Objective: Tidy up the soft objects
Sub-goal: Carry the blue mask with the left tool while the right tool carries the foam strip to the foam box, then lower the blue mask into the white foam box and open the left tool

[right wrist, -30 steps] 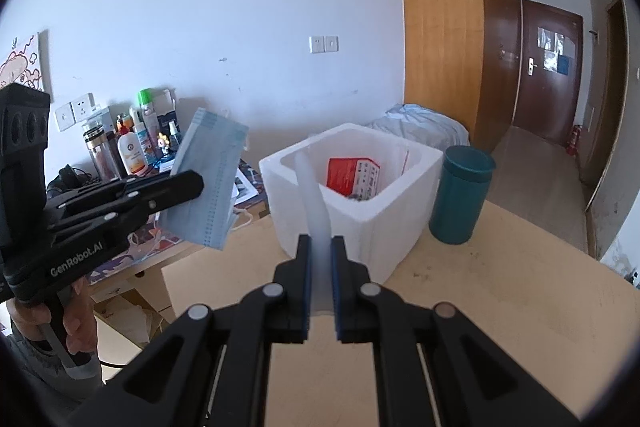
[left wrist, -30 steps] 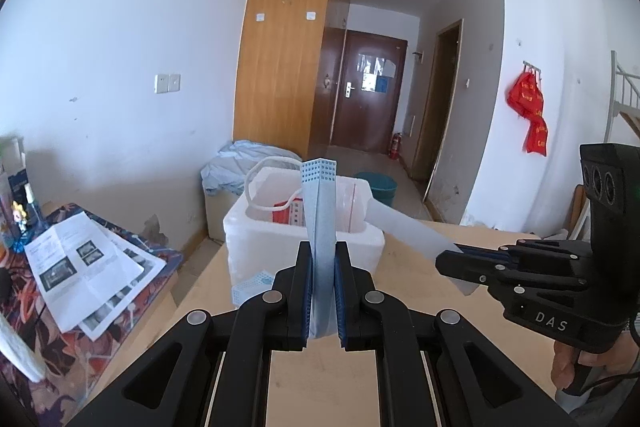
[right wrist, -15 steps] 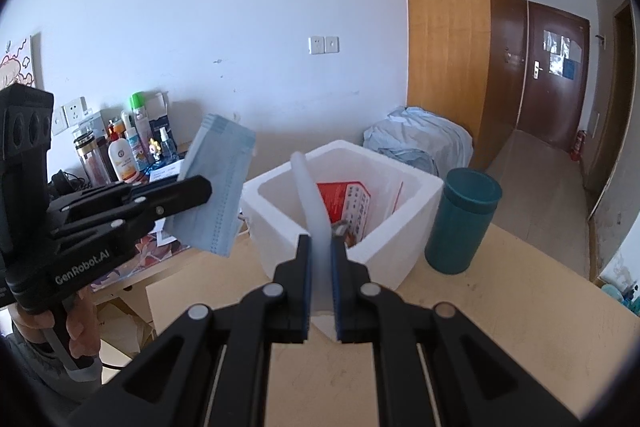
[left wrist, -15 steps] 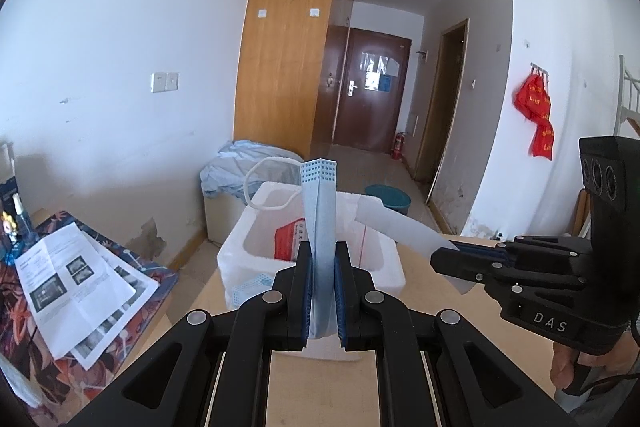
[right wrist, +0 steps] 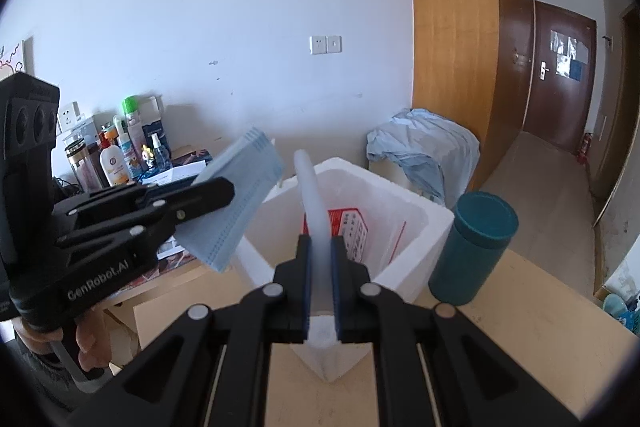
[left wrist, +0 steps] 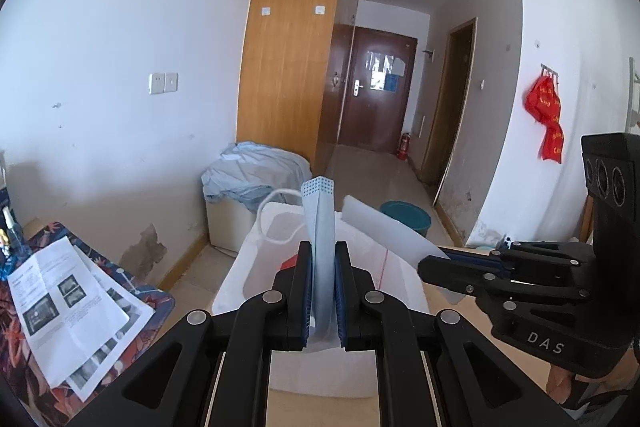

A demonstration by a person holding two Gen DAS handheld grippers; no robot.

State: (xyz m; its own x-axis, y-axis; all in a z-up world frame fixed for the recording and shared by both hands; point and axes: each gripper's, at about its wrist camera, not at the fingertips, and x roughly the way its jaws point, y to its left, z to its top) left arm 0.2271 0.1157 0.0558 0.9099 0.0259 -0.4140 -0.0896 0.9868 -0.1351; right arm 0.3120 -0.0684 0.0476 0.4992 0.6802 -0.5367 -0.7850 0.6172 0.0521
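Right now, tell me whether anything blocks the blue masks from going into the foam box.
Nothing visible does. The left tool holds the blue masks beside the foam box, whose top is open.

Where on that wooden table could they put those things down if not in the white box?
Bare wood lies right of the white foam box, in front of the teal cup, and more shows below the box's near corner. The box already holds a red-printed packet. The side table with bottles and papers is crowded.
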